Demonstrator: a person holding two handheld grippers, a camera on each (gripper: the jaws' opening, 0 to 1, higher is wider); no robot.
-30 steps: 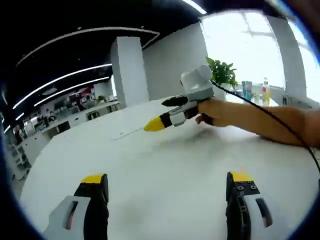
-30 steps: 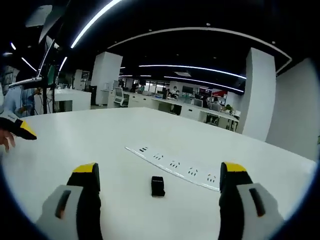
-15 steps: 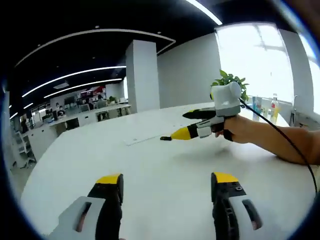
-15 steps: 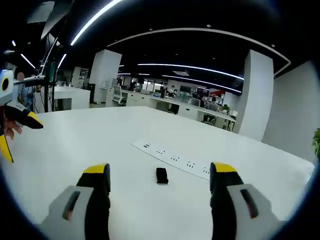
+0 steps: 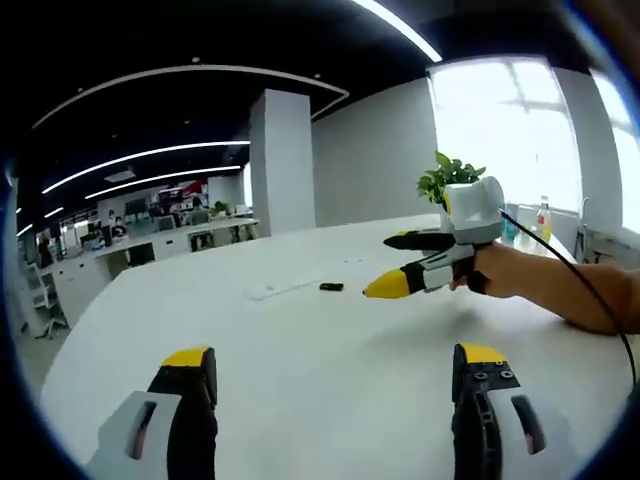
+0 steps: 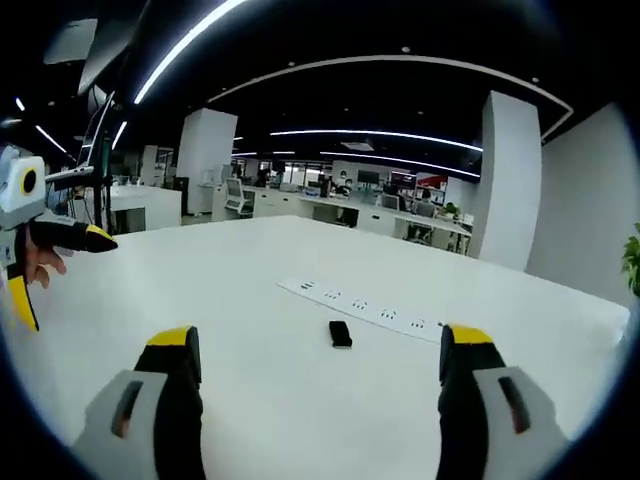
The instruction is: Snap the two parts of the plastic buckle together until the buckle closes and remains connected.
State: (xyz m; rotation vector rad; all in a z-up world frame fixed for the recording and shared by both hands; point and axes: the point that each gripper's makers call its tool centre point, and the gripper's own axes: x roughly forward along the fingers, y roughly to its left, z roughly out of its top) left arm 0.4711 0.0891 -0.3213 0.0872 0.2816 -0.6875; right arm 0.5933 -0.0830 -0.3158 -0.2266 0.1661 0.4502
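Left gripper: jaws wide apart, nothing between them, low over the bare white table. They stand wider than 0.5 s ago.

Right gripper: jaws likewise wide and empty, also wider than 0.5 s ago. In the left gripper view it hangs above the table at right, held in a hand, black cable trailing back.

Buckle: one small black piece flat on the table, ahead of the right gripper and between its jaw lines, just beside a white power strip. Whether it is one part or two, cannot tell. It sits farther up the view than before; camera shift.

Beyond: potted plant and bottles by the window at the table's far edge, white pillar, office desks. No legible writing.
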